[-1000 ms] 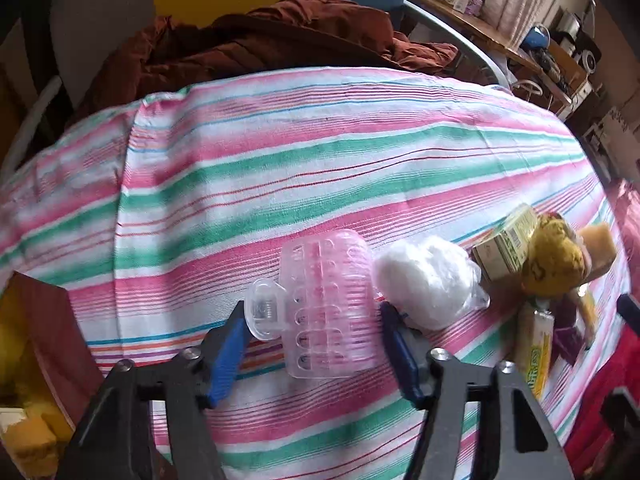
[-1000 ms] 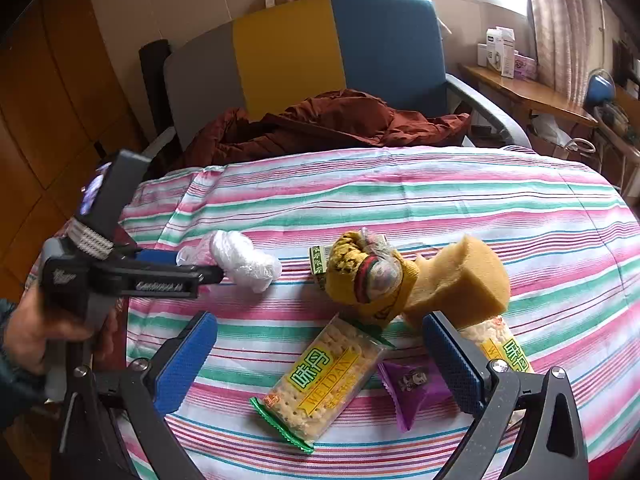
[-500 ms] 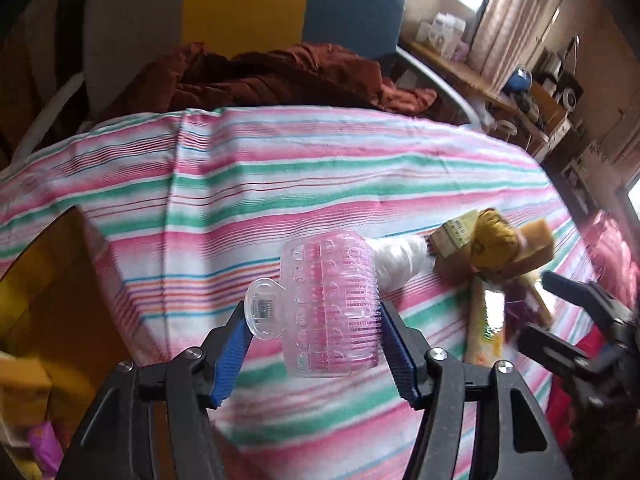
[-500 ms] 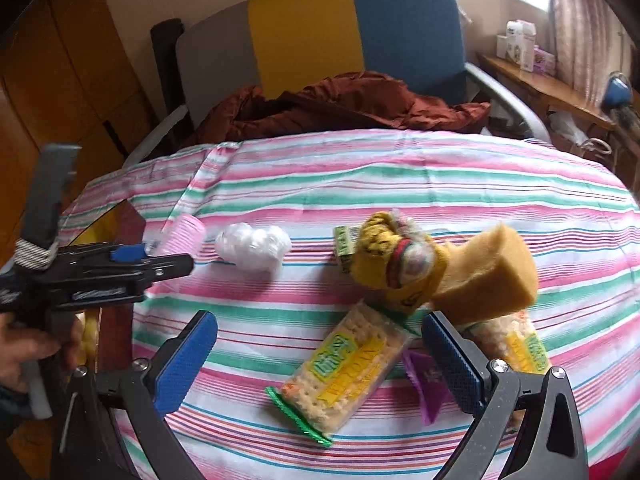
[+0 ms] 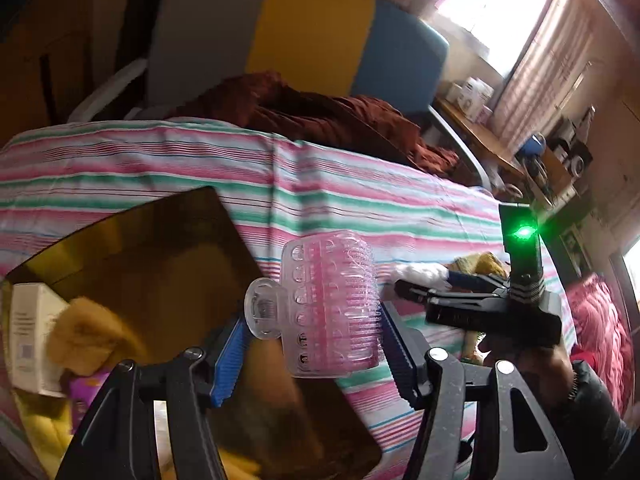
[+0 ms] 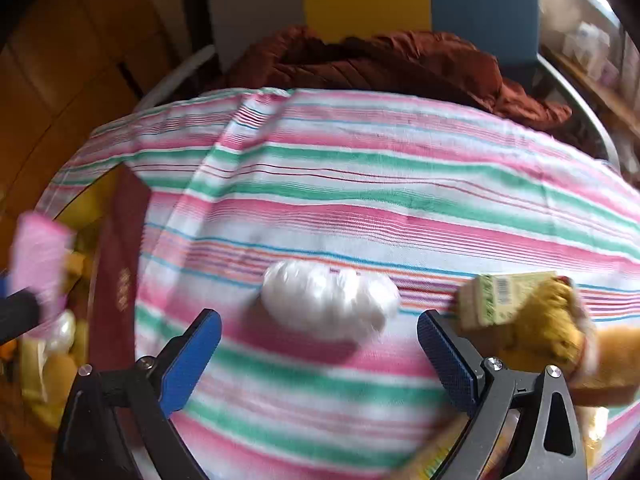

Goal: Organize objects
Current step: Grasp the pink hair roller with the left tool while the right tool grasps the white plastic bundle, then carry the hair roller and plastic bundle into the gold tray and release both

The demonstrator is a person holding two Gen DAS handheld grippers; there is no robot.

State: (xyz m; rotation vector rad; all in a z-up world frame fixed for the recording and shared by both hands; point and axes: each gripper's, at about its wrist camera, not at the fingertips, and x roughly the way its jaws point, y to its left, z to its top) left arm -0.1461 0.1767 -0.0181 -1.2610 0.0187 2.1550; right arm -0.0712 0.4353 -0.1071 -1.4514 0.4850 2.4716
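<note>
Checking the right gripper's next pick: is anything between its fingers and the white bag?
Nothing visible. The white bag lies on the striped cloth just ahead of the open right gripper, whose jaws have just been closing, nothing between them. The green box sits off to the right.

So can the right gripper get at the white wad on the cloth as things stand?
Probably yes. The right gripper is open and empty, its jaws just closing a little, with the white wad just ahead between its fingers. Only bare striped cloth lies around it; the green box sits off to one side.

Black gripper (image 6: 319,334) frames, blue ribbed jaws, silver screws, dark sleeve (image 5: 596,412).
</note>
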